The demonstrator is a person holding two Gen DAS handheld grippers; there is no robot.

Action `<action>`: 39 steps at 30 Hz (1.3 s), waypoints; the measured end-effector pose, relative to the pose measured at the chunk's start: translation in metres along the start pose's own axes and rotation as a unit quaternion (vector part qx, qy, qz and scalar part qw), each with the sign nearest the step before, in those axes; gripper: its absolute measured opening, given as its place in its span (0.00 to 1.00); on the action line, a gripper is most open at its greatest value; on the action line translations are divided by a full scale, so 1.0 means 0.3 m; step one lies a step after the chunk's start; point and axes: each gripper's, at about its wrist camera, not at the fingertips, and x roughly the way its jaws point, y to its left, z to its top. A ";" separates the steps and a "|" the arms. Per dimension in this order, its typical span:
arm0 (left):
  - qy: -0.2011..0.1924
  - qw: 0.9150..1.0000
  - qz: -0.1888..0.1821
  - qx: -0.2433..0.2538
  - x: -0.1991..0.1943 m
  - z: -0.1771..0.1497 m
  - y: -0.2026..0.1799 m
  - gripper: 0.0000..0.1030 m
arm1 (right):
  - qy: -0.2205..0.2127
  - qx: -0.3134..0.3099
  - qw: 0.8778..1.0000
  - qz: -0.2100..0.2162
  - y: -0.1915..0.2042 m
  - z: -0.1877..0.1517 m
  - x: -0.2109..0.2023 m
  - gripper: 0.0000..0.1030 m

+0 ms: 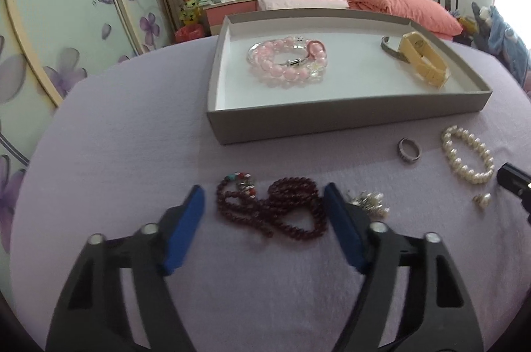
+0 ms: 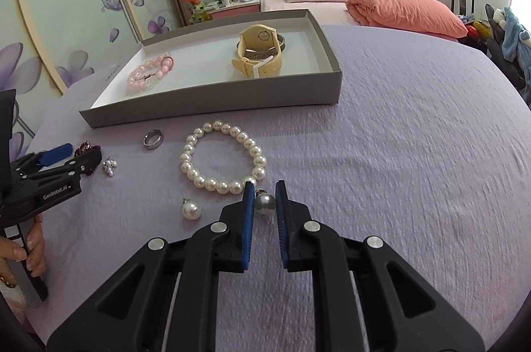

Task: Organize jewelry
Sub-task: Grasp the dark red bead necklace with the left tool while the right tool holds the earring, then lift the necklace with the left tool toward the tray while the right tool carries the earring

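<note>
A grey tray (image 1: 332, 123) (image 2: 212, 101) on the lilac cloth holds a pink bead bracelet (image 1: 288, 61) (image 2: 149, 75) and a cream watch (image 1: 424, 63) (image 2: 260, 53). My left gripper (image 1: 264, 197) is open around a dark red bead necklace (image 1: 275, 209), low over the cloth. My right gripper (image 2: 264, 191) is narrowly open with a grey pearl earring (image 2: 264, 203) between its fingertips; I cannot tell if the pads touch it. A white pearl bracelet (image 2: 222, 158) (image 1: 468, 154), a silver ring (image 2: 153, 139) (image 1: 409, 150), a white pearl earring (image 2: 191, 210) (image 1: 482, 199) and a pearl cluster (image 2: 109, 167) (image 1: 368, 201) lie loose.
A bed with an orange duvet (image 2: 405, 8) stands behind the table. A flowered wardrobe (image 1: 66, 20) is at the left. A person's hand (image 2: 23, 246) holds the left gripper's handle at the right wrist view's left edge.
</note>
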 end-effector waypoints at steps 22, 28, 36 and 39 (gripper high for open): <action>-0.070 0.996 -0.045 0.017 -0.163 -0.045 0.024 0.08 | -0.037 -0.012 0.999 0.021 0.051 0.011 -0.081 0.13; -0.101 0.993 -0.056 0.009 -0.246 -0.010 0.037 0.08 | -0.050 -0.015 0.998 0.024 0.062 0.023 -0.107 0.14; -0.148 0.986 -0.070 0.004 -0.376 0.082 0.047 0.05 | -0.069 -0.017 0.997 0.027 0.067 0.054 -0.140 0.13; -0.165 0.983 -0.074 0.004 -0.426 0.124 0.041 0.05 | -0.077 -0.018 0.996 0.029 0.072 0.074 -0.150 0.13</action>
